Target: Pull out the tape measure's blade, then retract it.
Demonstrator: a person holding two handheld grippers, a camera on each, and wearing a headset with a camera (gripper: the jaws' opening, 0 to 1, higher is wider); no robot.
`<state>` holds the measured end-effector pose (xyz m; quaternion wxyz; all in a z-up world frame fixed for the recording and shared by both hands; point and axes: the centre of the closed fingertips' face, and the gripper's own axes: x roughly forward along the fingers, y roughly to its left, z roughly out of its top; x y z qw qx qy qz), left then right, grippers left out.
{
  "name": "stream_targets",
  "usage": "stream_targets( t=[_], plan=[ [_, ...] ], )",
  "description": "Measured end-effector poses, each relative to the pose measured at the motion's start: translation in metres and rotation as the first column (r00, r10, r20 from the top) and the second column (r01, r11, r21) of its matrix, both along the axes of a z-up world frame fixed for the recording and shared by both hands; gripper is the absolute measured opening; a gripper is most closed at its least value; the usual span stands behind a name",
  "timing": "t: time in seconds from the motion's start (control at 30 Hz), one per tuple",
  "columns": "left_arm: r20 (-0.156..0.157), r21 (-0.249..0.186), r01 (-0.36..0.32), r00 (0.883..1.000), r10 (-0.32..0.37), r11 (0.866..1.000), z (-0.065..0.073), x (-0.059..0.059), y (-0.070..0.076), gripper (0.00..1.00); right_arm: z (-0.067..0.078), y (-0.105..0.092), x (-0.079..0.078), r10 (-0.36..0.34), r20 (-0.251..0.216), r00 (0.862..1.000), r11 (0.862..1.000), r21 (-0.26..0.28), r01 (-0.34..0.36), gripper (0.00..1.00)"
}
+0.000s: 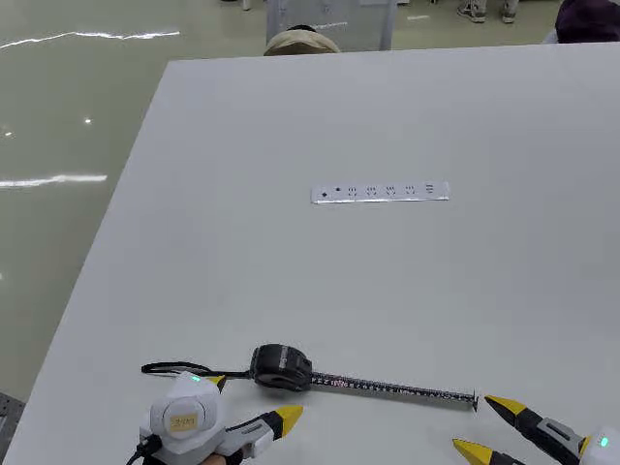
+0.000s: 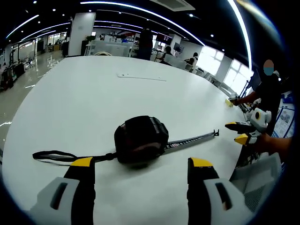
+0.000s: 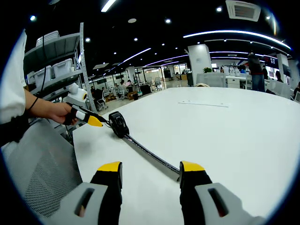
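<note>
Tape measure case (image 2: 140, 139): just ahead of left claw (image 2: 141, 163), whose jaws are spread and empty. Blade (image 3: 145, 152): drawn out, tip just beside right claw (image 3: 150, 167), likewise released. Pull-out apparently done; retraction next, needing hold on case.

Bright, even overhead light. In my head view the glossy floor (image 1: 58, 116) has glare streaks, white table (image 1: 387, 116) near washed out. The tape measure (image 1: 282, 367) casts just a faint soft shadow. Gripper views: heavy fisheye, edges bent, ceiling strip lights (image 2: 131, 5) curved, windows (image 2: 212, 57) blown out, far room slightly soft.
</note>
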<state>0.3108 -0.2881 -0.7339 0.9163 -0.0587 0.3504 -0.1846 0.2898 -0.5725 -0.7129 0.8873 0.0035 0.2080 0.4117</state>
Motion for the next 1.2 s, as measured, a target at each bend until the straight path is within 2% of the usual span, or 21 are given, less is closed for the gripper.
stream_targets(
  t=[0.3,0.67,1.07,1.2],
  plan=[
    [-0.006,-0.008,-0.017,1.000,0.017,1.000,-0.001,0.002,-0.002,0.80,-0.001,-0.002,0.004,0.003,0.000,1.000,1.000,-0.003,-0.003,0.49],
    [-0.009,0.021,-0.026,1.000,0.027,0.999,-0.005,0.008,-0.005,0.83,-0.004,-0.004,0.010,0.009,0.000,1.000,1.000,-0.017,-0.009,0.49],
    [-0.024,0.011,-0.045,0.999,0.045,0.999,-0.009,0.010,-0.009,0.83,-0.008,-0.008,0.015,0.012,-0.012,1.000,1.000,-0.023,-0.012,0.48],
    [-0.025,0.025,-0.048,0.999,0.048,0.999,-0.010,0.011,-0.011,0.83,-0.010,-0.007,0.016,0.019,-0.017,1.000,0.999,-0.027,-0.019,0.48]
  ],
)
